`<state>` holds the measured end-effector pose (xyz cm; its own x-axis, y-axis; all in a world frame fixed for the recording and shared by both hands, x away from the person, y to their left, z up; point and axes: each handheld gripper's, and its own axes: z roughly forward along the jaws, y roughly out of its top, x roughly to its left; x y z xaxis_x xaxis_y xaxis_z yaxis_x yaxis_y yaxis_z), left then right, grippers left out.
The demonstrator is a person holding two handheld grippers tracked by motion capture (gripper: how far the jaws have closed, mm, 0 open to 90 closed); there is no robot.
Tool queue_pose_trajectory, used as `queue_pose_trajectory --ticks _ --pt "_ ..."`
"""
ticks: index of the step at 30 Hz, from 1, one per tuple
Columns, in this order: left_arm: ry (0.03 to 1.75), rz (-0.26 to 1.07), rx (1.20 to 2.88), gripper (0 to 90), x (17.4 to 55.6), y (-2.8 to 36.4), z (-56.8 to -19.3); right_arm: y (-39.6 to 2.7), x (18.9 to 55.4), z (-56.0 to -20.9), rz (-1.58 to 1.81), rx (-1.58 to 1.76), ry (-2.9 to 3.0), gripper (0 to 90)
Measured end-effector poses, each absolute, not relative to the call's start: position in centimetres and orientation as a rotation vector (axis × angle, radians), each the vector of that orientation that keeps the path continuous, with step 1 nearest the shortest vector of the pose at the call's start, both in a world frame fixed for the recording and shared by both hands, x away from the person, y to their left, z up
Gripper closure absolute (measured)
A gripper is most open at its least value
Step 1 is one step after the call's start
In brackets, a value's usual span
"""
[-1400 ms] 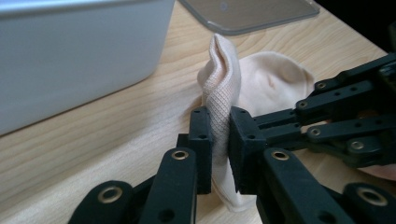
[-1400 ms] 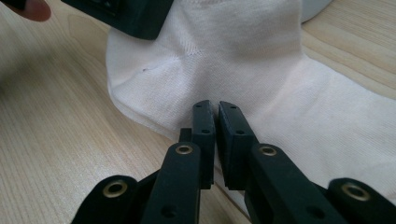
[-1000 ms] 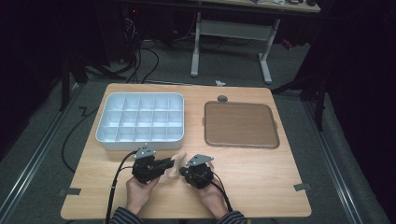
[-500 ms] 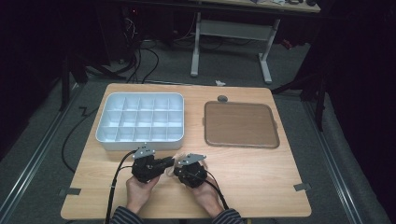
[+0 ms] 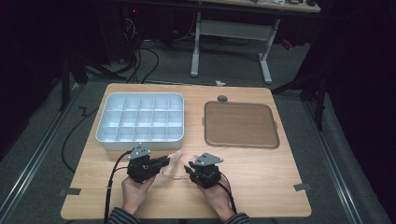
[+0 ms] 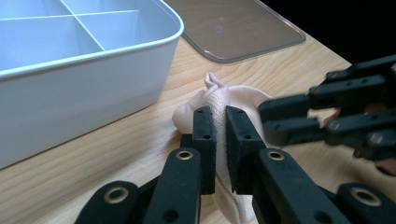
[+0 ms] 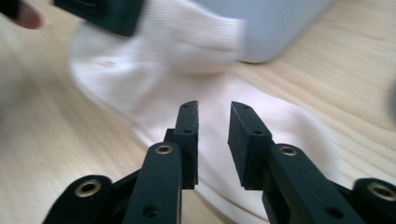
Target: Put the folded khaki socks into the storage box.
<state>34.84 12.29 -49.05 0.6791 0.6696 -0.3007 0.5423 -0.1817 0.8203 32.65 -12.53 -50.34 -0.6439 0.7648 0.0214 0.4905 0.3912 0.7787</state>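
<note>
A pale cream sock [image 5: 173, 163] lies on the wooden table [image 5: 261, 186] near its front edge, between the two hand-held grippers. My left gripper [image 6: 220, 116] is shut on a fold of the sock [image 6: 219, 93], and it sits left of the sock in the high view [image 5: 163, 162]. My right gripper [image 7: 214, 109] has just been opening its jaws; nothing is between them, and the sock [image 7: 280, 126] lies flat beneath them. In the high view the right gripper [image 5: 187, 169] is at the sock's right end.
A white compartment tray [image 5: 140, 141] stands just behind the left gripper, its wall close to the sock [image 6: 93, 88]. A flat brown lid [image 5: 240, 123] lies to the right of it. A small grey object [image 5: 222, 98] rests behind the lid.
The right gripper has let go of the sock, opened its jaws and drawn back to the right. The left gripper has stayed put, still clamped on the sock.
</note>
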Motion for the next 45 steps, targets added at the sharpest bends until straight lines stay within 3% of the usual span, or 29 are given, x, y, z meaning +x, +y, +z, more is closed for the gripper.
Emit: queue_pose_trajectory --ticks 14,25,45 --pt "0.946 0.169 1.854 83.5 34.6 12.1 -48.8 -16.6 33.3 -51.4 1.037 1.27 2.179 66.7" --pt "0.885 0.242 1.908 83.2 33.9 10.8 -47.8 -16.1 33.7 -52.4 1.042 1.265 2.248 85.5" --pt "0.85 0.195 1.936 83.2 34.3 9.2 -48.1 -15.2 33.8 -52.6 1.072 1.222 2.291 86.5"
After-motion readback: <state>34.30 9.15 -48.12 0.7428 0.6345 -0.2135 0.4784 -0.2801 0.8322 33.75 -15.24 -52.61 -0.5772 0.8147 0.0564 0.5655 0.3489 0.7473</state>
